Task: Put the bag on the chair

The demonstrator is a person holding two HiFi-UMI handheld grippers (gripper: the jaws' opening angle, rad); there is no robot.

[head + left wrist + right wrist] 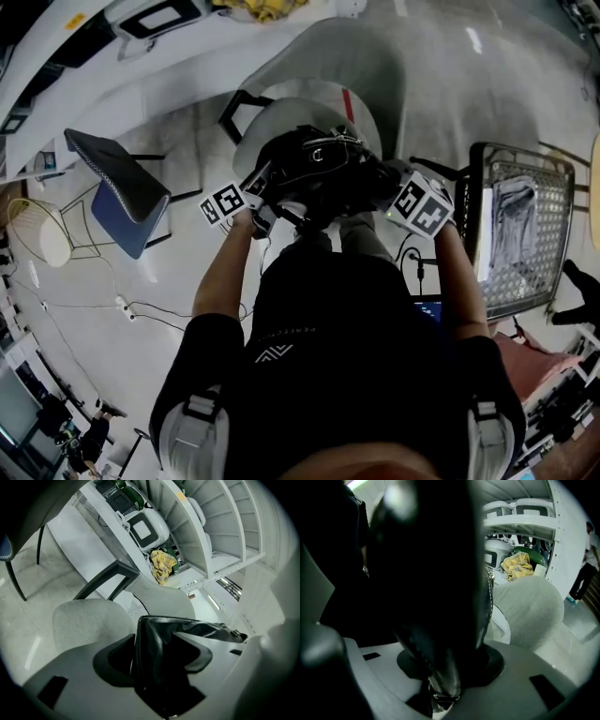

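- The bag [314, 173], black and slumped, hangs between the two grippers in front of the person, over the front part of the grey chair [274, 127]. No view shows whether its bottom touches the seat.
- The left gripper [154, 659] has its jaws closed on a fold of the bag's black side, with the fold pinched upright between the dark pads.
- The right gripper [449, 679] has its jaws clamped on the bag's other end. The bag's dark bulk fills most of that gripper's view.
- The chair's round seat lies bare behind the bag. Its curved backrest [342, 61] rises at the far edge, and a black armrest [239, 101] closes the seat's left side.
- White shelving [220, 536] stands close behind the backrest, with a yellow cloth [163, 565] lying on it.
- To the person's right, just beside the right arm, stands a wire mesh cart [555, 192] with a grey cloth [511, 220] in it. That side is tight.
- To the left there is open floor. A dark blue chair [122, 187] stands well apart from the grey chair, with a white wire stool [42, 230] beyond it.
- A thin cable [141, 311] trails across the floor left of the person's feet.
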